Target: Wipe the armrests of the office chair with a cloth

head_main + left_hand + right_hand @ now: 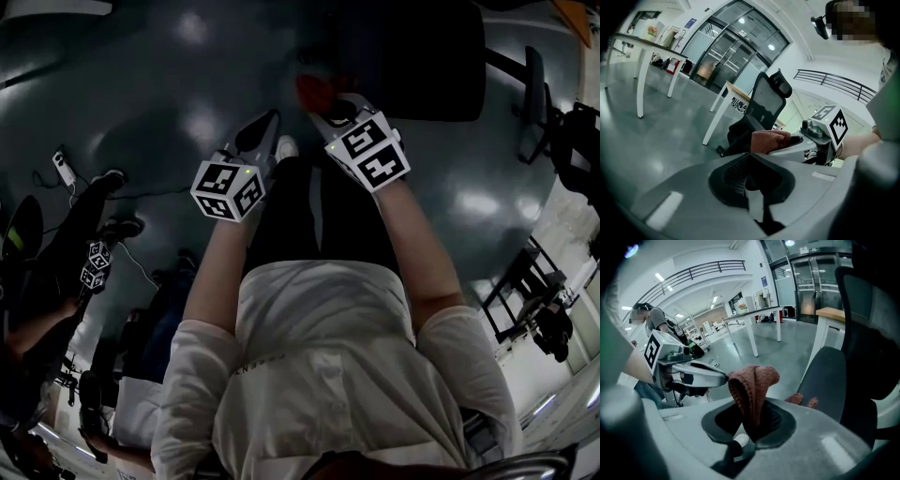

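Right claw point(793, 140) is clamped on the red cloth point(752, 383). The cloth is pinched at its lower end between the pads and bunches up in a folded hump above the jaws.

Left claw point(719, 376) is closed with nothing in it. Its tip points at the cloth from just beside it; can't tell if they touch.

Both claws are held out in front of the person's body, side by side above the grey floor point(169, 84). The right one sits a bit further forward.

The chair point(829, 376) is ahead, on the right claw's side. The cloth hangs in the air near the seat's front edge, not on the chair. The armrest point(534, 94) is on the far side of the seat, well apart from the cloth.
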Tool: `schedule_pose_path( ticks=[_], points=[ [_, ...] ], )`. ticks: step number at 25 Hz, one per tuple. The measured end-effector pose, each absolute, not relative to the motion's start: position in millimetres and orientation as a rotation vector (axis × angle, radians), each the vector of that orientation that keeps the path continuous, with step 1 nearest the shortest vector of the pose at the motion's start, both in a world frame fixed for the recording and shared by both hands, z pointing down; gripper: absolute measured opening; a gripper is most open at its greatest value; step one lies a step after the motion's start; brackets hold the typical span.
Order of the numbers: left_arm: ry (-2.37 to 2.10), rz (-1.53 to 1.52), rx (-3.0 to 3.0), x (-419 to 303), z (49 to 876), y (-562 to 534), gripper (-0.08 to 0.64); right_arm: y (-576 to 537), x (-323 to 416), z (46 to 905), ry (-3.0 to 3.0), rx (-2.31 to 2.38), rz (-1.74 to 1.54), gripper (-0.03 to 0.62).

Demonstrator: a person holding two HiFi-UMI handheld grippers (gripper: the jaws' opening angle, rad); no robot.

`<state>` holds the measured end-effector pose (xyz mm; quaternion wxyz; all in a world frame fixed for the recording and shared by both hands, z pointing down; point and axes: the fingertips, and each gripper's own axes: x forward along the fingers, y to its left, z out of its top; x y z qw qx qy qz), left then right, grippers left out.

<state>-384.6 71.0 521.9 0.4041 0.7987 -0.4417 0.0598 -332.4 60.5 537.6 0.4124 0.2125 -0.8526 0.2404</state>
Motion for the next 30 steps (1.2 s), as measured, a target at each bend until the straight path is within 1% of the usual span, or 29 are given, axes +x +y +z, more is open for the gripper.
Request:
schedule_pose_path(
  ticks=[4, 9, 14, 17, 23, 30],
  points=[
    [-1.091, 0.183, 2.037, -378, 523, 79, 0.014, 75, -323, 539, -2.138, 0.567, 0.701, 0.049],
    [-1.083, 0.206, 2.062, -363, 519, 85, 0.014, 89, -290, 547, -2.107, 0.627, 0.785, 0.048],
    [-1.1, 0.166, 2.089, -333, 482, 96, 0.015, 105, -246, 519, -2.159, 0.725, 0.867, 0.048],
    [-1.102, 0.118, 2.131, -294, 444, 102, 0.014, 111, -188, 488, -2.203, 0.851, 0.872, 0.048],
    [-1.082, 0.037, 2.255, -201, 377, 91, 0.014, 104, -44, 425, -2.25, 1.199, 0.806, 0.048],
    [-1.119, 0.134, 2.352, -118, 356, 99, 0.014, 137, 83, 382, -2.233, 1.39, 0.748, 0.049]
  ],
)
